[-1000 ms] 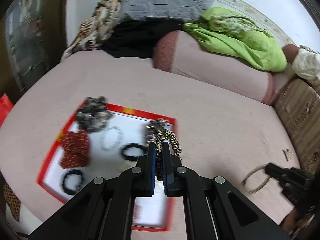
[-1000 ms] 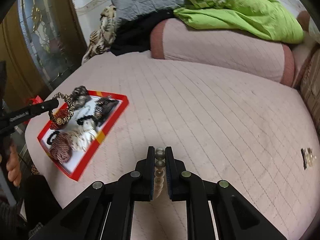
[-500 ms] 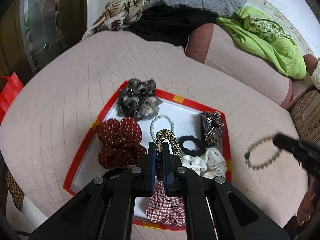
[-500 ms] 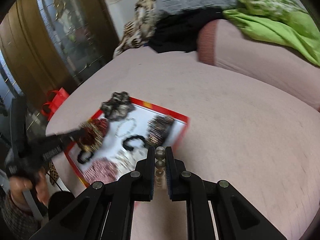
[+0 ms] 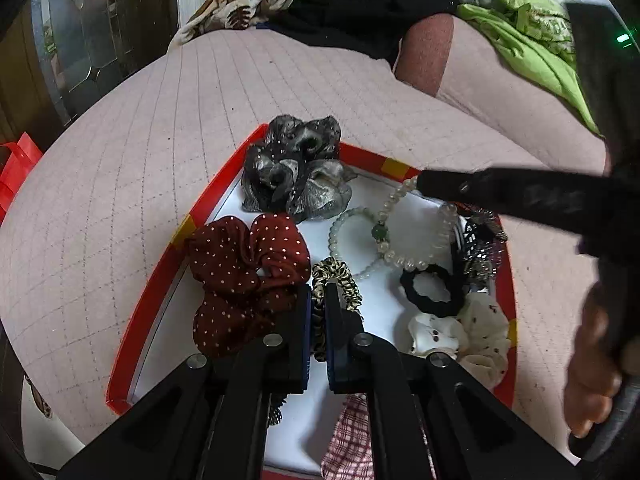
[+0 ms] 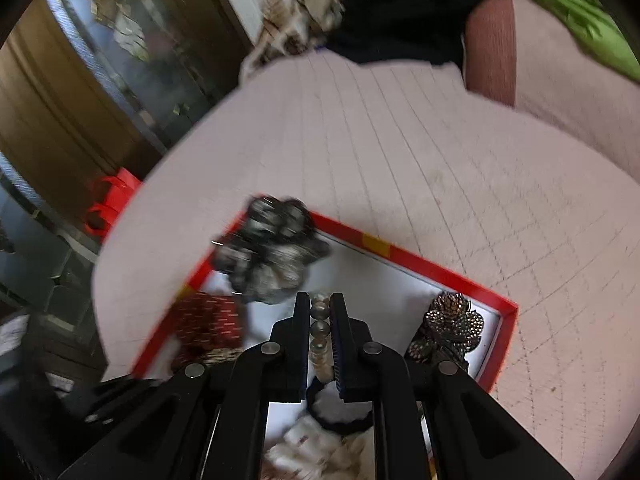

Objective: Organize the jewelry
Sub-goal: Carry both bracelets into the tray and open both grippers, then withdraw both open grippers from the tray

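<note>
A red-rimmed tray (image 5: 160, 292) with a white floor lies on the pink bed. My left gripper (image 5: 319, 292) is shut on a leopard-print scrunchie (image 5: 340, 276) just above the tray, beside a dark red dotted scrunchie (image 5: 244, 276). My right gripper (image 5: 424, 184) reaches in from the right, shut on a pale bead bracelet (image 5: 400, 258) that dangles over the tray's far part. In the right wrist view the right gripper (image 6: 320, 300) pinches the bracelet's beads (image 6: 320, 328) above the tray (image 6: 420, 264).
In the tray lie a grey scrunchie (image 5: 296, 172), a pale bead ring (image 5: 340, 236), a black hair tie (image 5: 430, 290), a cream scrunchie (image 5: 460, 332), a checked scrunchie (image 5: 348, 440) and a sparkly clip (image 6: 448, 328). A bolster (image 5: 500, 92) and heaped clothes (image 5: 360, 4) lie beyond. A hand (image 5: 592, 380) is at the right.
My right gripper swept left across the bed with the bracelet and now hangs over the tray. My left gripper came lower and closer to the tray with the scrunchie.
</note>
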`<state>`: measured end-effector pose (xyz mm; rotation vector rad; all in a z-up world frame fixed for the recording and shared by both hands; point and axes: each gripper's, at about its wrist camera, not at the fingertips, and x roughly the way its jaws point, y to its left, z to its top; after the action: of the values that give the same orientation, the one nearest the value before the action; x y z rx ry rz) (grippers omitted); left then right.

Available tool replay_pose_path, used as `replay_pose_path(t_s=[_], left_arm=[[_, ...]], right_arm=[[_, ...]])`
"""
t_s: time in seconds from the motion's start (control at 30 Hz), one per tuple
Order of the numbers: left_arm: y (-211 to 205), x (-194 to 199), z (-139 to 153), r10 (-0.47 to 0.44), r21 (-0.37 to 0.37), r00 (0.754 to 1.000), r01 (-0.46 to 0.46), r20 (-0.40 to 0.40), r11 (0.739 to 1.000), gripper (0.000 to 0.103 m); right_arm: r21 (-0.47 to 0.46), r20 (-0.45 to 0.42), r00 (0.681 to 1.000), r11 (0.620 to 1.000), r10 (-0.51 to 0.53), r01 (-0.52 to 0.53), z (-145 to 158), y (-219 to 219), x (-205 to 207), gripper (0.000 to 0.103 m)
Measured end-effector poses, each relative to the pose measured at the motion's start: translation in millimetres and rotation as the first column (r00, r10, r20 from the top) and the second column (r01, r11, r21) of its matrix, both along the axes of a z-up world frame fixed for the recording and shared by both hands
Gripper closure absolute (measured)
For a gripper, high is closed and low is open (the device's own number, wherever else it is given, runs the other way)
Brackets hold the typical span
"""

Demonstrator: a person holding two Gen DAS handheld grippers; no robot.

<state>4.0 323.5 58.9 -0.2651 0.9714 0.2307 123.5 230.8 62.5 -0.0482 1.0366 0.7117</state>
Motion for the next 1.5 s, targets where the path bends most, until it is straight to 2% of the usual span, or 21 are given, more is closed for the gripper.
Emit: replay_pose_path(t_s=[0.1, 0.23, 0.3, 0.37, 0.43, 0.6, 0.67, 0.8, 0.83, 1.03, 1.2, 1.3, 1.37, 1.5], left_arm=[[-1.6, 3.7, -6.1, 0.001, 0.010, 1.000, -0.001, -0.015, 1.000, 0.097], [-3.3, 5.8, -8.7, 0.011, 0.015, 1.000, -0.011, -0.023, 1.000, 0.096], [-5.0, 4.3, -7.1, 0.015, 0.019, 1.000, -0.015, -0.023, 1.000, 0.095], [-6.1, 2.9, -4.5, 0.020, 0.017, 1.000, -0.020, -0.023, 1.000, 0.089], [-7.8, -0.9, 0.6, 0.028, 0.015, 0.999, -0.028, -0.017, 0.999, 0.081], [-15.6, -17.8, 19.3, 0.051, 0.022, 0.999, -0.051, 0.011, 0.998, 0.067], [-19.2, -25.9, 28.1, 0.064, 0.025, 0.998, -0.064, 0.024, 0.998, 0.066], [-35.3, -40.8, 45.6, 0.072, 0.054, 0.996, -0.075, 0.057, 0.996, 0.060], [-40.1, -42.6, 48.2, 0.073, 0.060, 0.995, -0.076, 0.062, 0.995, 0.057], [-77.1, -56.3, 64.6, 0.035, 0.130, 0.995, -0.047, 0.091, 0.990, 0.054], [-104.5, -65.2, 72.5, -0.007, 0.183, 0.995, -0.011, 0.100, 0.983, 0.051], [-114.7, -70.1, 75.7, -0.024, 0.203, 0.994, 0.001, 0.107, 0.979, 0.047], [-118.9, -73.6, 76.6, -0.028, 0.201, 0.993, 0.005, 0.111, 0.980, 0.046], [-123.4, -79.3, 77.5, -0.033, 0.201, 0.992, 0.008, 0.119, 0.980, 0.045]], right_arm=[[-0.046, -0.005, 1.000, 0.999, -0.024, 0.024, -17.9, -4.3, 9.8, 0.092], [-0.052, -0.020, 0.999, 0.998, -0.046, 0.045, -26.9, -16.1, 16.5, 0.090], [-0.043, -0.021, 0.999, 0.998, -0.047, 0.046, -24.9, -20.9, 15.4, 0.084], [-0.033, -0.006, 0.999, 0.998, -0.044, 0.044, -18.2, -25.6, 10.8, 0.065], [-0.017, 0.024, 0.999, 0.999, -0.041, 0.041, -6.7, -31.4, 3.1, 0.060], [-0.019, 0.099, 0.995, 1.000, -0.020, 0.022, 20.3, -50.1, -22.7, 0.059], [-0.029, 0.127, 0.992, 0.999, -0.025, 0.029, 27.7, -65.7, -35.0, 0.054], [-0.066, 0.168, 0.984, 0.995, -0.064, 0.076, 31.5, -107.9, -61.4, 0.053], [-0.072, 0.169, 0.982, 0.993, -0.081, 0.094, 30.1, -120.1, -68.2, 0.053], [-0.061, 0.105, 0.978, 0.981, -0.179, 0.186, 18.4, -169.4, -95.8, 0.053], [-0.050, 0.083, 0.966, 0.967, -0.243, 0.248, 14.5, -193.8, -117.5, 0.053], [-0.054, 0.087, 0.958, 0.959, -0.274, 0.279, 16.2, -202.5, -130.6, 0.052], [-0.057, 0.092, 0.952, 0.953, -0.291, 0.297, 17.2, -205.4, -138.0, 0.048], [-0.086, 0.134, 0.943, 0.944, -0.305, 0.318, 20.3, -206.3, -152.5, 0.047]])
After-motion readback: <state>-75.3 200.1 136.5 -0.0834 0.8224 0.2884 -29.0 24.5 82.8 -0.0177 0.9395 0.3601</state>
